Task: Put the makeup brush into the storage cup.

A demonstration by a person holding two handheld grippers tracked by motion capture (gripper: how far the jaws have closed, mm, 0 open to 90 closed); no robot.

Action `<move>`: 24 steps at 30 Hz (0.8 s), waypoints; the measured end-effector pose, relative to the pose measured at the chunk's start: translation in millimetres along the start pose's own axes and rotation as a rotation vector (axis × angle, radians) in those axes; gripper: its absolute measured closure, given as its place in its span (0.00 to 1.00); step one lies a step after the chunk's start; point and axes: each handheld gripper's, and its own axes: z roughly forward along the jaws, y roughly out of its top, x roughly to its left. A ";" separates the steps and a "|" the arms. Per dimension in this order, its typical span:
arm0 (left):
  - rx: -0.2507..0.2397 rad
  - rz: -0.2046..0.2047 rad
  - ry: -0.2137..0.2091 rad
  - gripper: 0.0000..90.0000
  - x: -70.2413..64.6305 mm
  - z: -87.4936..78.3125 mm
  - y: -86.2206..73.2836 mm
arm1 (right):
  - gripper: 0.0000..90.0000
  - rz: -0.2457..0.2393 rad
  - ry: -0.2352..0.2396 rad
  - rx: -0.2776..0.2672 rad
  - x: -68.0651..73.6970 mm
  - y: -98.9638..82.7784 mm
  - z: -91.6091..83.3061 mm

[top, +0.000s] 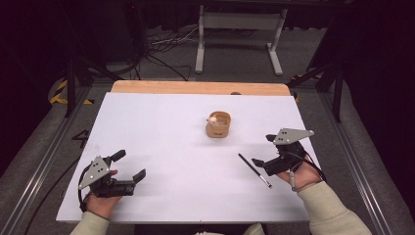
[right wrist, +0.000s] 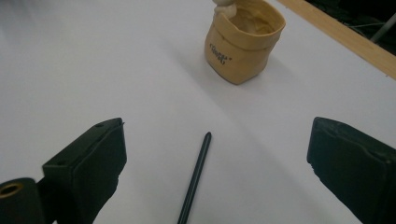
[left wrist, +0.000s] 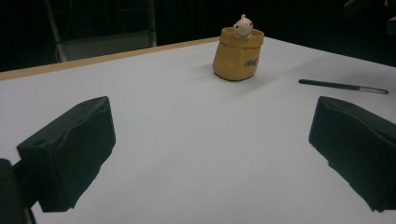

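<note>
1. Pen (top: 254, 170) lies flat on desk (top: 161, 132), right-near; pot (top: 218, 124) upright, mid-far.
2. Right gripper (top: 264, 152) jaws wide, empty, beside pen.
3. Left gripper (top: 129, 165) wide, empty, left-near.
4. Prob. pre-grasp; next: straddle pen w/ right, close.

White table (top: 161, 147); pot (top: 218, 125); pen (top: 254, 170).

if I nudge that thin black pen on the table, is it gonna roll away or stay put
The black pen looks slim and round, lying flat on the smooth white table, so it would probably roll if pushed sideways. It seems stiff and light. Its narrow shaft could slip between the right gripper jaws.
</note>
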 end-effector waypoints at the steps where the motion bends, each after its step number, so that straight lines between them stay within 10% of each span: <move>1: 0.000 0.000 0.000 0.02 0.0 0.0 0.0 | 0.06 -0.004 0.001 0.017 -0.2 1.2 0.5; 24: 0.013 0.000 -0.002 0.01 0.9 0.2 0.1 | 0.12 -0.070 -0.002 0.304 1.5 23.3 15.7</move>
